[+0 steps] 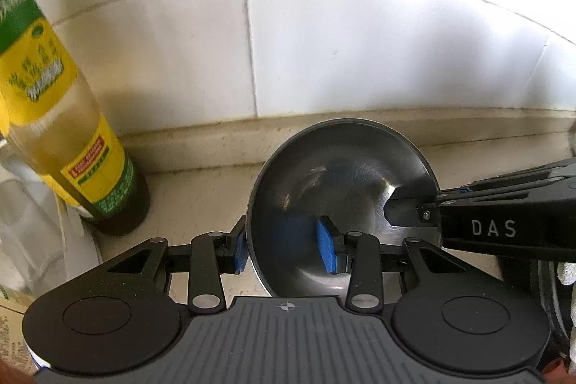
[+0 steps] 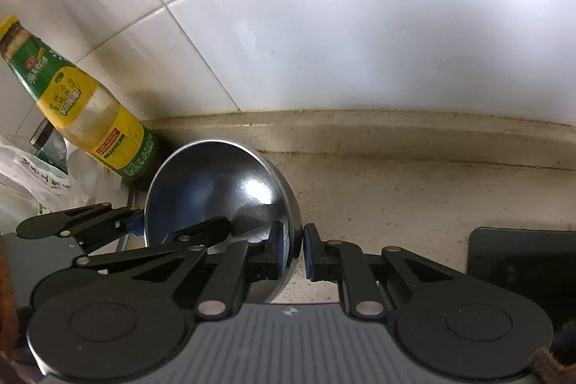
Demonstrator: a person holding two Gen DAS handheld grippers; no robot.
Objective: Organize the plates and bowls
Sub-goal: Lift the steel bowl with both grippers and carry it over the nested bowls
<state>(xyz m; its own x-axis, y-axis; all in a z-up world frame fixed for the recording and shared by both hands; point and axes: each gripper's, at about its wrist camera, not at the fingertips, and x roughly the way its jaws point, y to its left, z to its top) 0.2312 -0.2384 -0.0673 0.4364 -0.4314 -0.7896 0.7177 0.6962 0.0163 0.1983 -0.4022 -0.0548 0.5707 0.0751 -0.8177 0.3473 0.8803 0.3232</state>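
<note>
A shiny steel bowl (image 1: 342, 189) sits on the beige counter close to the tiled wall. My left gripper (image 1: 284, 245) straddles the bowl's left rim, one blue pad outside and one inside, with a wide gap between them. My right gripper (image 2: 292, 252) straddles the bowl's (image 2: 216, 189) right rim, its pads close on either side of the wall with a thin gap on the outer side. The right gripper also shows in the left wrist view (image 1: 406, 207), reaching in from the right over the rim.
A bottle with a yellow and green label (image 1: 61, 117) stands just left of the bowl, also seen in the right wrist view (image 2: 90, 117). Plastic bags (image 2: 32, 175) lie at far left. A dark flat object (image 2: 522, 261) lies on the counter at right. White wall tiles (image 1: 360, 42) stand right behind.
</note>
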